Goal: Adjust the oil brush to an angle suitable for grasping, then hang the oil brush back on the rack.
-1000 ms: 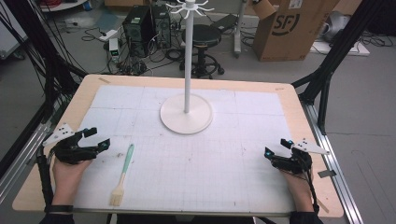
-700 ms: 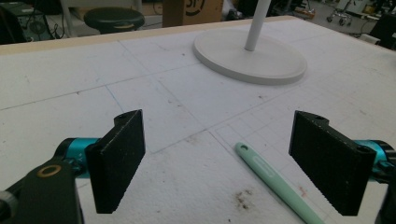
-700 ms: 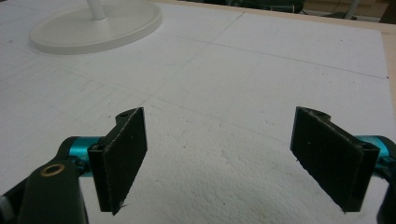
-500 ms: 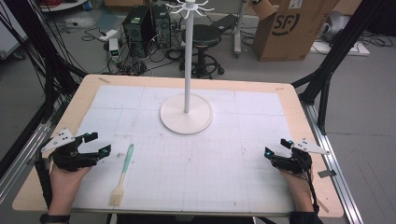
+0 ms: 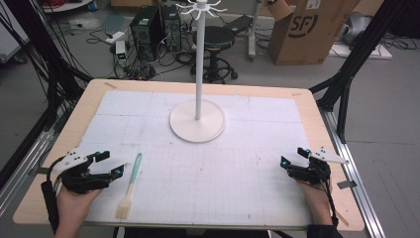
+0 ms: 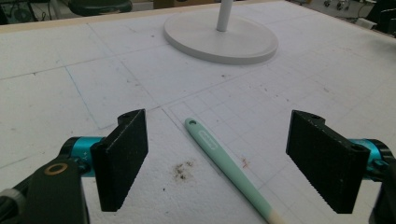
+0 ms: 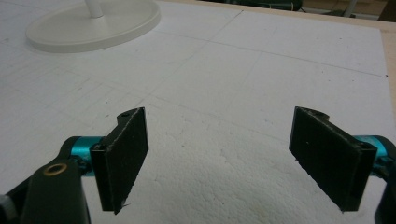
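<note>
- Left gripper (image 5: 110, 164): near-left of the table (image 5: 317, 119), jaws spread wide, nothing between the pads. Hand (image 5: 74, 201) comes in from the near edge, gripper angled toward the table's middle-right.
- Left gripper view (image 6: 217, 163): pastry brush handle lies on the mat between and just ahead of the spread jaws, not touching either pad.
- Pastry brush (image 5: 130, 183): mint-green handle, pale bristles at the near end, lying flat just right of the left gripper. Handle end points away from the person. Raised label on the handle, too small to read.
- Right gripper (image 5: 293, 157): near-right of the table, jaws spread, empty. Wrist low, gripper pointing toward the table's middle-left; grey plate on top.
- Right gripper view (image 7: 217, 163): bare white mat between the pads.
- White gridded mat (image 5: 257, 188): covers most of the table, a few brown specks near the brush.
- White stand (image 5: 198, 119): round base at the far centre of the mat, thin upright pole, hooks at the top. Well apart from both grippers.
- Beyond the table: cardboard box (image 5: 309, 29) on the floor, printed "SF"; black stool (image 5: 215, 39) and computer tower (image 5: 146, 29) beside it.
</note>
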Demonstrator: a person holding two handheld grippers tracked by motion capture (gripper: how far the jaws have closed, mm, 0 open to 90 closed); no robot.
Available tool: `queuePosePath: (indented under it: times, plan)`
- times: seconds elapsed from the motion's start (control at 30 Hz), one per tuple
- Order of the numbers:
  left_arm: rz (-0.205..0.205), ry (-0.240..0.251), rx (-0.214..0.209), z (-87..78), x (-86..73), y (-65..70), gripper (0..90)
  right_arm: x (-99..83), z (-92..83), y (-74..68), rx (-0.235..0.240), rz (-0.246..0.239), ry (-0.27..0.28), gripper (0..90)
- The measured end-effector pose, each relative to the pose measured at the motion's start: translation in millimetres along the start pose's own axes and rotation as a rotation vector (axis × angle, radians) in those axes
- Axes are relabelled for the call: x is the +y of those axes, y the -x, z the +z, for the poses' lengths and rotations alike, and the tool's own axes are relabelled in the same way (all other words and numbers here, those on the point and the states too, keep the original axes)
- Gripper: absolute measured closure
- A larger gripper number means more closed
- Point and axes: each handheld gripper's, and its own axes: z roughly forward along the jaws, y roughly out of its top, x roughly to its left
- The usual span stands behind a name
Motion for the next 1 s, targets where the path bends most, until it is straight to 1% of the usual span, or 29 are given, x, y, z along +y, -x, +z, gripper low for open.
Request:
queuePosePath:
  times: [0.03,0.07,0.23,0.43,0.5,0.63,0.8,1.0]
  plan:
    - [-0.006,-0.001,0.001,-0.2,-0.6,0.0,21.4,0.0,0.1,-0.5,0.001,0.012,-0.005,19.7]
    - [-0.011,0.003,0.002,-0.6,-1.4,0.3,21.4,0.3,0.6,0.3,-0.002,0.008,-0.005,19.8]
    - [-0.015,0.001,0.006,-0.3,-4.7,1.5,21.4,0.4,0.9,0.5,-0.002,0.019,-0.011,19.9]
    - [-0.019,-0.005,0.01,0.8,-5.6,2.8,21.5,0.3,0.8,0.1,-0.003,0.009,-0.012,19.9]
    - [-0.02,-0.001,0.018,0.3,-5.0,3.9,21.5,0.3,0.7,-0.1,-0.003,0.011,-0.012,19.9]
    - [-0.03,-0.013,0.035,-1.5,-6.8,7.6,22.1,0.3,0.8,-0.2,-0.006,0.002,-0.013,19.9]
    - [-0.038,-0.047,0.065,-4.1,-10.2,14.9,25.9,0.3,0.8,-0.2,-0.005,0.007,-0.011,19.9]
    - [-0.055,-0.11,0.073,-1.2,-17.1,24.9,30.0,0.3,1.0,-0.8,-0.008,-0.005,-0.011,19.9]
